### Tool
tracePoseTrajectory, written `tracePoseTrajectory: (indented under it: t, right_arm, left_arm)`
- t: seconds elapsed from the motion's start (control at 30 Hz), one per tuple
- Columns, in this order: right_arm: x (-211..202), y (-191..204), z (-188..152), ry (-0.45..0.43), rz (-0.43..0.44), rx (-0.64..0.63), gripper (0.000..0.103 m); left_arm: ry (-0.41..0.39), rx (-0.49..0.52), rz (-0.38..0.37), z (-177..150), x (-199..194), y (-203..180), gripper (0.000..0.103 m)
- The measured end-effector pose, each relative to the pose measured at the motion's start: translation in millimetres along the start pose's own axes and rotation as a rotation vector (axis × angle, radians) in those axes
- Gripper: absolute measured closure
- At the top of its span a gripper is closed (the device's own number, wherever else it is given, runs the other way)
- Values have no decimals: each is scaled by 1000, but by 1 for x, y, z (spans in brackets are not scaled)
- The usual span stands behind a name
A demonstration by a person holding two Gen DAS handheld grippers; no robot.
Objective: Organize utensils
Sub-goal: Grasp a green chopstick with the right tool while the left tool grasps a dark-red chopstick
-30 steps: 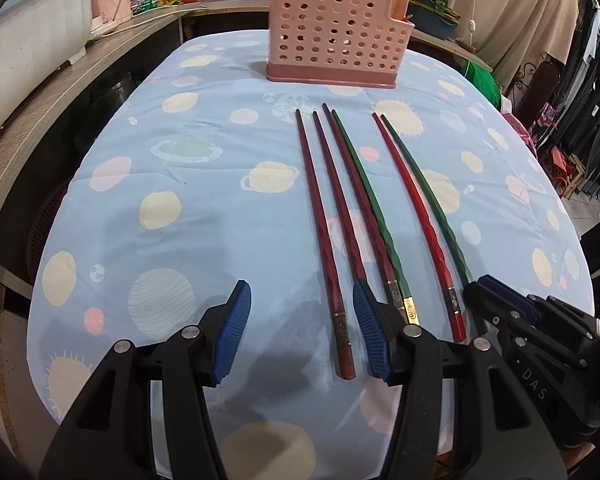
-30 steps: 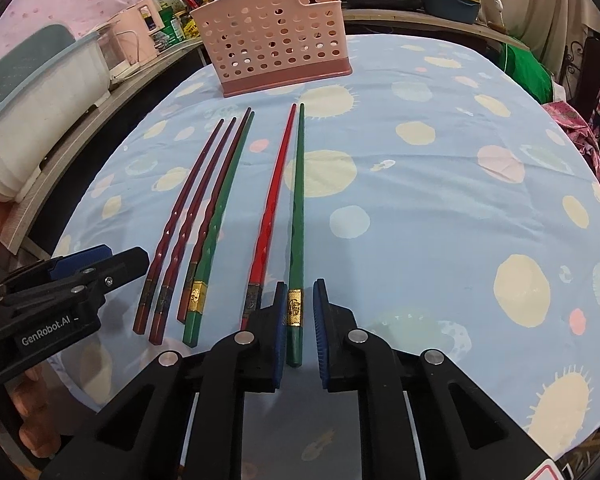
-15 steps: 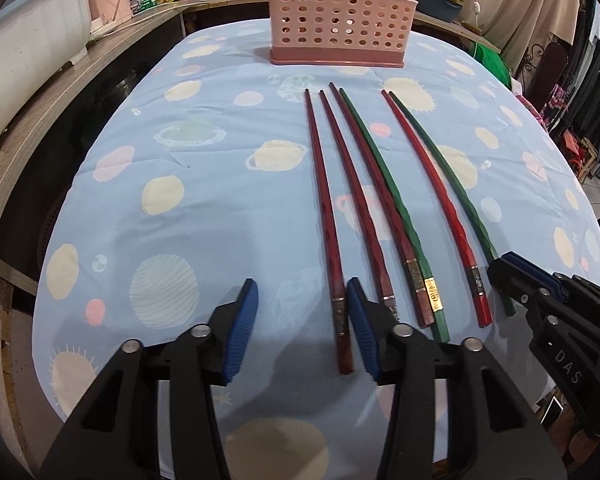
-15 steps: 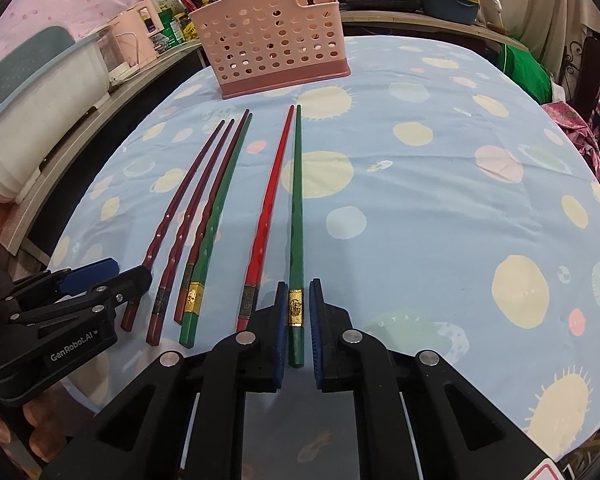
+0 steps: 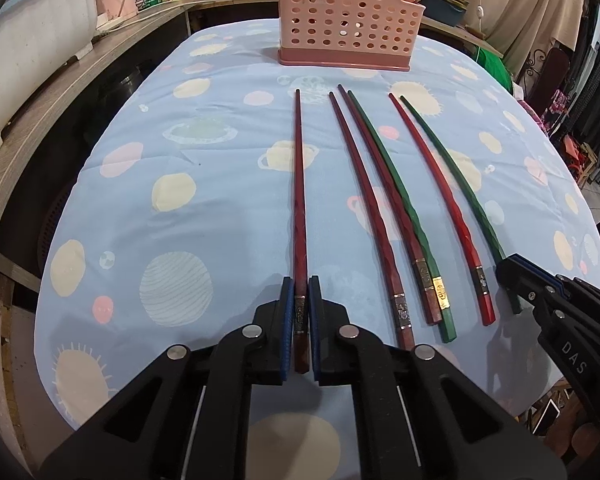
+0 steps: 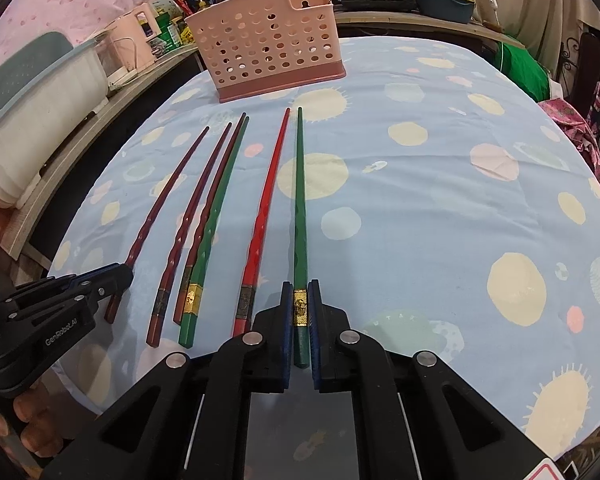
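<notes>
Left wrist view: left gripper (image 5: 301, 320) pinches the butt of the dark red chopstick (image 5: 299, 200), lower centre; right gripper (image 6: 300, 320) pinches the green chopstick (image 6: 300, 208). Lift both level, tips clear, toward the pink basket (image 5: 348, 16) at top. Count: six chopsticks, three dark red, one bright red, two green; one basket.

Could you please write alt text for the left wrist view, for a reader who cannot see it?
The left gripper is closed on the leftmost dark red chopstick on a blue planet-print tablecloth. Four more chopsticks lie to its right, and a pink perforated holder stands beyond.
</notes>
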State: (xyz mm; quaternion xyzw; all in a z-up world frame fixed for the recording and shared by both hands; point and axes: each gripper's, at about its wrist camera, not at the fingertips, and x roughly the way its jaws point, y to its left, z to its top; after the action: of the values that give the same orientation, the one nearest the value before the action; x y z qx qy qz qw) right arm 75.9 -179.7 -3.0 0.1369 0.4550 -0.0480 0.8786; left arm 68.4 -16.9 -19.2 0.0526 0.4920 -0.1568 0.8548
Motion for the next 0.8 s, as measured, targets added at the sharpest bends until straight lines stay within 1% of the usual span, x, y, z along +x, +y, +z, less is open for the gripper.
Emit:
tracePoseTrajectory:
  t: [0.27,0.63,0.8]
  right_arm:
    - [-19,-8,11,-55,2,29,96]
    - [-60,-15,43,-179,28,60,96]
    - [-78,-19,60,-239,32,67,96]
  left_arm:
    - [-12,-15,-25,6,-13,2,96]
    - [-64,-58,-63,26,-44,9,96]
    - [-89,-72,-68,38,-57,11,96]
